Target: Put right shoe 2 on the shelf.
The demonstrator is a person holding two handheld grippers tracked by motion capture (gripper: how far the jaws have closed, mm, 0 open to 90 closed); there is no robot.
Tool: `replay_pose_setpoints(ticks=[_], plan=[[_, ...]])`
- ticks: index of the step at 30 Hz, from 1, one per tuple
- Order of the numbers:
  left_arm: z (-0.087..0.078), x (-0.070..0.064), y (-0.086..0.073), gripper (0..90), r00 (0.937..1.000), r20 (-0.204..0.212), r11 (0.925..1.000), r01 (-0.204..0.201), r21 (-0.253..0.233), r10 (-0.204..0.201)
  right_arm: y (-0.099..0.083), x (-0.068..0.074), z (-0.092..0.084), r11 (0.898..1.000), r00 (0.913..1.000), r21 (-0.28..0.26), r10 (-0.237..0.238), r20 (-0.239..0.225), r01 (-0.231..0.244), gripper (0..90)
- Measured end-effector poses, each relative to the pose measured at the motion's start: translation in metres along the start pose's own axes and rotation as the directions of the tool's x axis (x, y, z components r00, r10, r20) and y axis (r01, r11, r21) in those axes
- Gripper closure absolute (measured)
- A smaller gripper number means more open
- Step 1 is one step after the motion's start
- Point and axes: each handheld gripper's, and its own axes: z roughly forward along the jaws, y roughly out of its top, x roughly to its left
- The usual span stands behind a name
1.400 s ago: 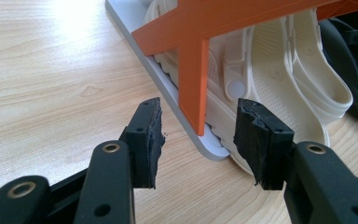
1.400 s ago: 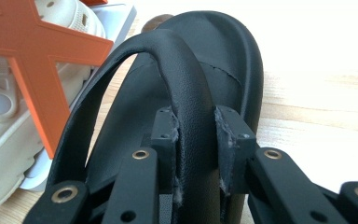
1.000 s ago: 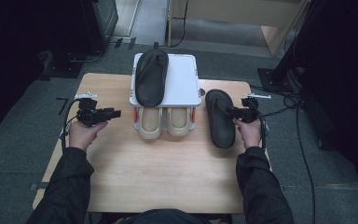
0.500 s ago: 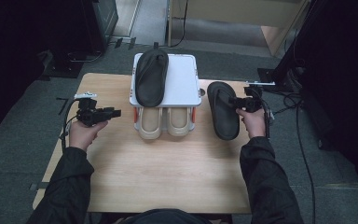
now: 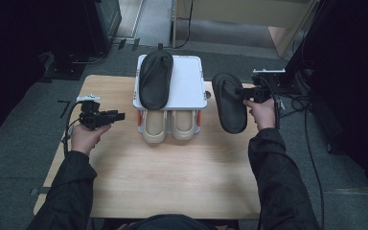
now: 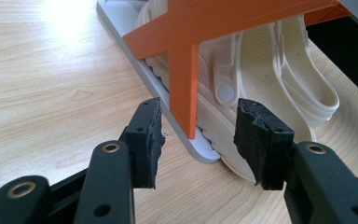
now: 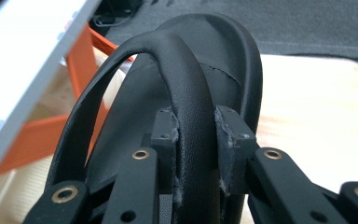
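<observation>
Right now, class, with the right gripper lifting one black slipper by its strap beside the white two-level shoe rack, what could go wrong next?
1. The right gripper pinches only the strap of the black slipper, so the slipper may swing or slip out.
2. The white rack shelf already holds another black slipper; the carried slipper may knock it.
3. Catching the rack's edge could jolt the cream sandals below.

A white rack (image 5: 191,84) with orange legs stands at upper centre of the wooden counter (image 5: 172,177). One black slipper (image 5: 155,79) lies on top; two cream sandals (image 5: 168,125) sit underneath it.
</observation>
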Motion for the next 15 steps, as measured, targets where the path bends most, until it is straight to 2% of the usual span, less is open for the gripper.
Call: replay_pose_setpoints(ticks=[4, 11, 15], plan=[[-0.002, 0.001, 0.0, 51.2, 1.0, 0.002, 0.9999, 0.004, -0.01, -0.004, 0.013, 0.003, -0.004, 1.0, 0.9999, -0.005, 0.01, -0.007, -0.01, 71.4], [-0.001, 0.001, 0.0, 51.2, 1.0, -0.003, 1.0, -0.003, -0.003, 0.003, 0.034, 0.014, -0.012, 0.999, 0.9999, -0.038, -0.01, -0.013, 0.01, 71.4], [-0.001, 0.0, 0.0, 51.2, 1.0, 0.008, 0.9999, 0.006, -0.015, -0.006, 0.043, 0.019, -0.014, 0.999, 0.9999, -0.046, 0.002, -0.015, -0.003, 71.4]])
